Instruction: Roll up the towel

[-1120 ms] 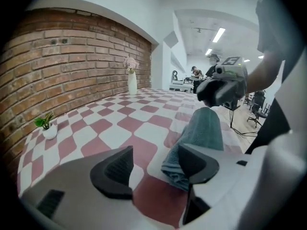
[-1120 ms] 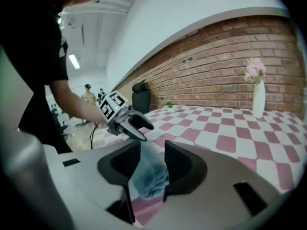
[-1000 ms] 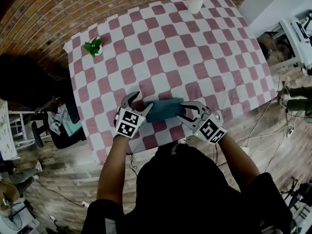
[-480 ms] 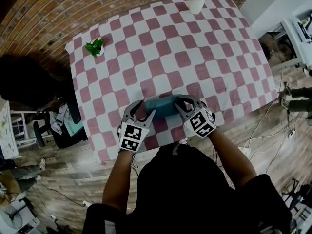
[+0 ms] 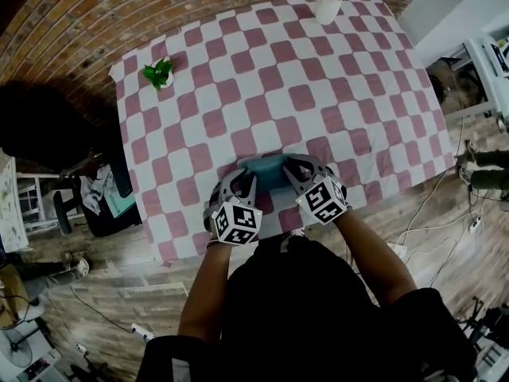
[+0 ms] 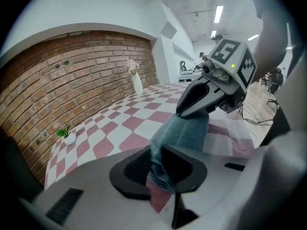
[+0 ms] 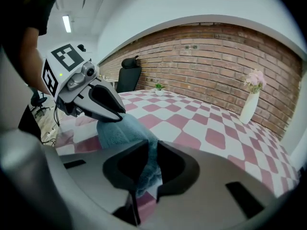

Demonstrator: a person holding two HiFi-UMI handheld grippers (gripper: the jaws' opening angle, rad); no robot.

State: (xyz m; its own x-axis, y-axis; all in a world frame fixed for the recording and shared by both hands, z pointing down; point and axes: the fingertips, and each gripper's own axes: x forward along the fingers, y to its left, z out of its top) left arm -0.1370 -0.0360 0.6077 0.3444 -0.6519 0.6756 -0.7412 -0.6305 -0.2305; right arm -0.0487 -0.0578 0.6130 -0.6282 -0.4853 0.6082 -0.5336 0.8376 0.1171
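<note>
A teal towel lies bunched near the front edge of the table with the pink-and-white checked cloth. My left gripper is at the towel's left end. Its jaws are closing, and the left gripper view shows towel folds pinched between its pads. My right gripper holds the right end. In the right gripper view the towel runs down between its narrow jaws. Each gripper view shows the other gripper at the towel's far end.
A small green plant in a white pot stands at the far left of the table. A white vase with pink flowers stands at the far edge. A black chair is left of the table, with cables on the wooden floor.
Both grippers have moved inward onto the towel's ends, the left one shifting right. Their jaws have narrowed onto the cloth, and the towel now looks shorter and more bunched.
</note>
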